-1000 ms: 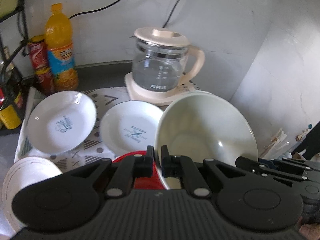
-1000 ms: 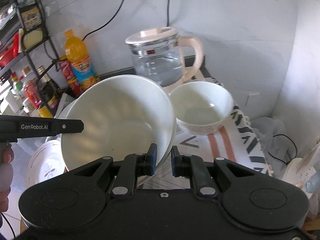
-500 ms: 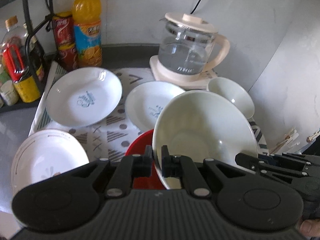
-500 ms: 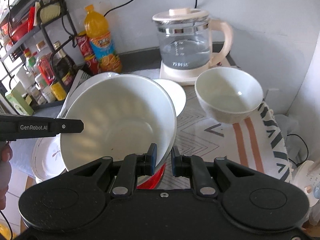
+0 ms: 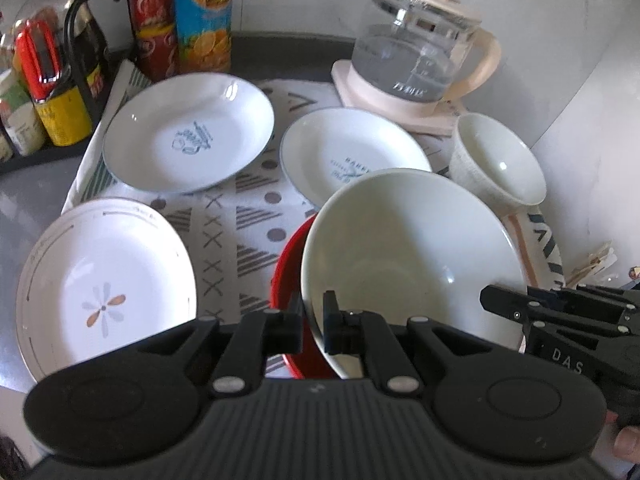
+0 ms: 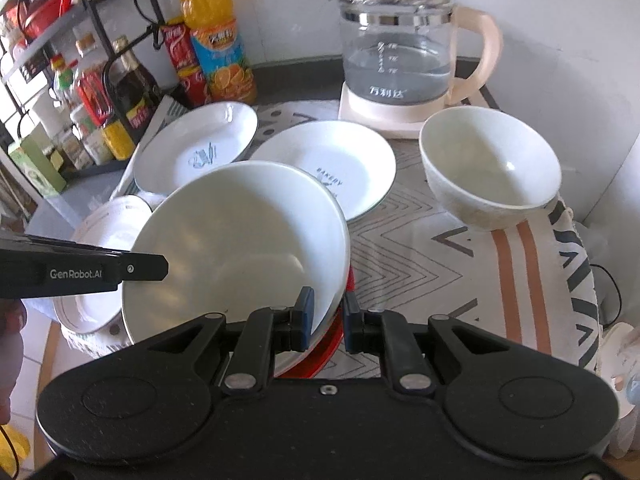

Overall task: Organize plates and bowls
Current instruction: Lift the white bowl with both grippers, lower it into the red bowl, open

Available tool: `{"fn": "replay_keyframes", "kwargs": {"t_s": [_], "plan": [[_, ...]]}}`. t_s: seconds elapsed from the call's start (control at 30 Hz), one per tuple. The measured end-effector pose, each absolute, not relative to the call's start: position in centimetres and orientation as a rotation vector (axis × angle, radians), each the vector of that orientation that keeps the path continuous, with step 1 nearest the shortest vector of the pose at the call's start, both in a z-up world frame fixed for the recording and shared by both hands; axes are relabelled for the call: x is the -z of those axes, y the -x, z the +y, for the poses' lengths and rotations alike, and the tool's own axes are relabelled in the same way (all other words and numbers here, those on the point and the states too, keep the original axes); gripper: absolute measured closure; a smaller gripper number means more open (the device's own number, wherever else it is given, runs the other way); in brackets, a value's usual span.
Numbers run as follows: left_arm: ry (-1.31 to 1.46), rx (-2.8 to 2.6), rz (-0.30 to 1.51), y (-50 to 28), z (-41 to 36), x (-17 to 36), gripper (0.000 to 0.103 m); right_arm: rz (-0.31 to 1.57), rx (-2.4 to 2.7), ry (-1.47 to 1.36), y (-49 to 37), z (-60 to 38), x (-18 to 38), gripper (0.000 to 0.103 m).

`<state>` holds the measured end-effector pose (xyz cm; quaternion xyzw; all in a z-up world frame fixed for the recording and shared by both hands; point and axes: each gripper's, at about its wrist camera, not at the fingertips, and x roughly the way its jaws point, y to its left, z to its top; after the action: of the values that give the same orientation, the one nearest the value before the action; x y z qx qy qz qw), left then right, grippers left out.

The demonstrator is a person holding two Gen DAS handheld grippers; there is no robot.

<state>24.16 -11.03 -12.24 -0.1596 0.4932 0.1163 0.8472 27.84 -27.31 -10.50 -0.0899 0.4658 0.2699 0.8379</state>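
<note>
Both grippers hold one large white bowl (image 5: 408, 256) by its rim. My left gripper (image 5: 313, 320) is shut on its near left edge; my right gripper (image 6: 329, 312) is shut on its near right edge. The large white bowl (image 6: 236, 248) hangs tilted just over a red bowl (image 5: 290, 272), whose red edge (image 6: 340, 328) peeks out below it. On the patterned cloth lie two blue-printed white plates (image 5: 188, 132) (image 5: 352, 152), a flower plate (image 5: 104, 288) at the left and a smaller white bowl (image 6: 492, 164) at the right.
A glass kettle (image 6: 400, 48) on its cream base stands at the back by the wall. An orange juice bottle (image 6: 216, 40), red cans (image 5: 154, 20) and a rack of sauce bottles (image 6: 92, 92) line the back left. The white wall closes the right side.
Both grippers have come down and tipped forward with the large white bowl, bringing it close over the red bowl. The plates and the small bowl now show more fully.
</note>
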Motion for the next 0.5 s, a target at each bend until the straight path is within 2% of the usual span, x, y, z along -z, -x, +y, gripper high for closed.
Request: {"fn": "replay_keyframes", "kwargs": {"t_s": [0.4, 0.5], "plan": [[0.358, -0.258, 1.067, -24.9, -10.6, 12.8, 0.092, 1.005, -0.555, 0.228, -28.5, -26.6, 11.2, 0.089], [0.352, -0.240, 1.036, -24.8, -10.5, 12.0, 0.089, 1.002, -0.555, 0.230, -28.5, -26.3, 11.2, 0.093]]}}
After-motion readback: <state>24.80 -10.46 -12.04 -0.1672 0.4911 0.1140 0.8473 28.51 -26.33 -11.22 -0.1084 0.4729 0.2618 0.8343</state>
